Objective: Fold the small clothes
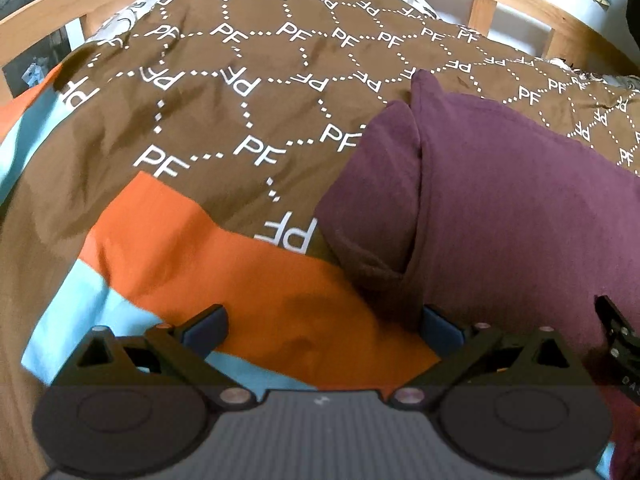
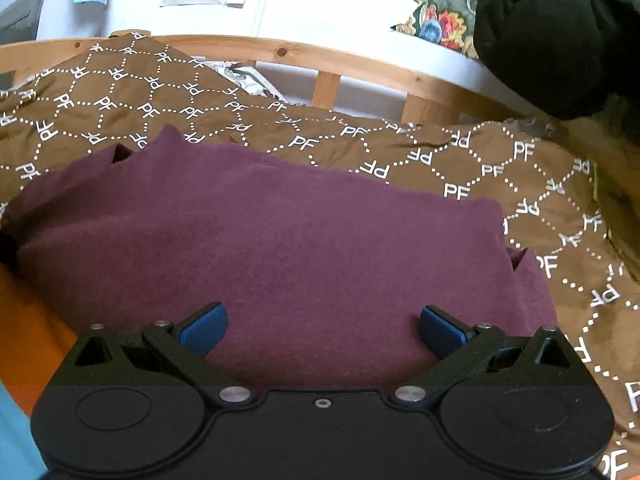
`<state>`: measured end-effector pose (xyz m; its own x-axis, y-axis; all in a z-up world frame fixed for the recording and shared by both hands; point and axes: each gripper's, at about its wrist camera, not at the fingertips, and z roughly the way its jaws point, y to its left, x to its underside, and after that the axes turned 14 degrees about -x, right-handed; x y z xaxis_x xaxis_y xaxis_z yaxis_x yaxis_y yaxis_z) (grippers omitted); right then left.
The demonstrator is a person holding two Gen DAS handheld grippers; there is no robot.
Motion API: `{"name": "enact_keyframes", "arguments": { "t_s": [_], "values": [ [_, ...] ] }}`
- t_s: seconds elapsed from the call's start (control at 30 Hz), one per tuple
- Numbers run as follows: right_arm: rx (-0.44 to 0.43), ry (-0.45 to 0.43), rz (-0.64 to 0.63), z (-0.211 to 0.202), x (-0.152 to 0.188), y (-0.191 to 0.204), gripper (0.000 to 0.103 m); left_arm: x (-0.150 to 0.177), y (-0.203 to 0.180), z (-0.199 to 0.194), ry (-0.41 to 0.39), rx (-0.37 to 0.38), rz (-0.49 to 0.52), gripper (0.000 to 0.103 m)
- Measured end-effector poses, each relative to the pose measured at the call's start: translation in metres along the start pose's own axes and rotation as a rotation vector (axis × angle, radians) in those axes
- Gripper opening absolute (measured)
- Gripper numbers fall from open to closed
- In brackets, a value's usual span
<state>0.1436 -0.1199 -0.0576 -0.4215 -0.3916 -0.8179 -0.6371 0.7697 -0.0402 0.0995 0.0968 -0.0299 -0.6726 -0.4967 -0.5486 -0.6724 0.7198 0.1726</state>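
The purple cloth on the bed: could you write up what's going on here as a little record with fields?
garment: maroon garment, partly folded, lying flat
surface: brown bedspread printed with PF, with orange and light blue bands
left gripper: open, empty, over the orange band beside the garment
right gripper: open, empty, over the garment
background: wooden bed rail, pictures on the white wall

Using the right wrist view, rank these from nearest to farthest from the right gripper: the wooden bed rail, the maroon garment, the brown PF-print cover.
1. Maroon garment: directly under and ahead of the open right gripper.
2. Brown PF-print cover: beyond the garment and to its right.
3. Wooden bed rail: behind the cover, by the wall.
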Motion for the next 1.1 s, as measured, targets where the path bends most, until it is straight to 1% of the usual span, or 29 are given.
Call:
{"name": "enact_keyframes", "arguments": {
  "t_s": [0.17,0.23,0.3,0.4,0.47,0.63,0.7,0.77,0.87,0.93,1.03,1.1],
  "values": [
    [0.024,-0.007,-0.024,0.001,0.002,0.005,0.102,0.009,-0.009,-0.004,-0.004,-0.052,0.063,0.103],
    [0.023,-0.012,-0.022,0.000,0.003,0.004,0.102,0.012,-0.009,-0.007,-0.012,-0.039,0.049,0.103],
    [0.019,-0.013,-0.016,0.000,0.003,0.003,0.102,0.011,-0.004,-0.010,-0.006,0.005,-0.001,0.103],
    [0.022,-0.015,-0.020,0.000,0.003,0.004,0.102,0.006,0.007,-0.013,0.005,0.098,-0.089,0.103],
    [0.031,-0.017,-0.031,-0.001,0.004,0.007,0.102,0.002,0.010,-0.013,0.013,0.154,-0.127,0.103],
    [0.043,-0.025,-0.047,-0.002,0.005,0.012,0.102,-0.005,0.003,-0.008,0.045,0.264,-0.162,0.103],
    [0.039,-0.028,-0.041,-0.003,0.006,0.011,0.102,-0.008,-0.005,-0.002,0.059,0.293,-0.161,0.103],
    [0.031,-0.028,-0.030,-0.003,0.006,0.009,0.102,-0.012,-0.015,0.003,0.058,0.291,-0.149,0.103],
    [0.022,-0.025,-0.019,-0.002,0.005,0.006,0.102,-0.016,-0.026,0.011,0.047,0.259,-0.129,0.103],
    [0.019,-0.025,-0.017,-0.002,0.005,0.005,0.102,-0.018,-0.027,0.016,0.045,0.253,-0.149,0.103],
    [0.020,-0.025,-0.020,-0.002,0.005,0.005,0.102,-0.022,-0.023,0.023,0.063,0.256,-0.203,0.103],
    [0.018,-0.027,-0.020,-0.002,0.005,0.004,0.102,-0.028,-0.022,0.026,0.076,0.243,-0.235,0.103]
  ]
}}
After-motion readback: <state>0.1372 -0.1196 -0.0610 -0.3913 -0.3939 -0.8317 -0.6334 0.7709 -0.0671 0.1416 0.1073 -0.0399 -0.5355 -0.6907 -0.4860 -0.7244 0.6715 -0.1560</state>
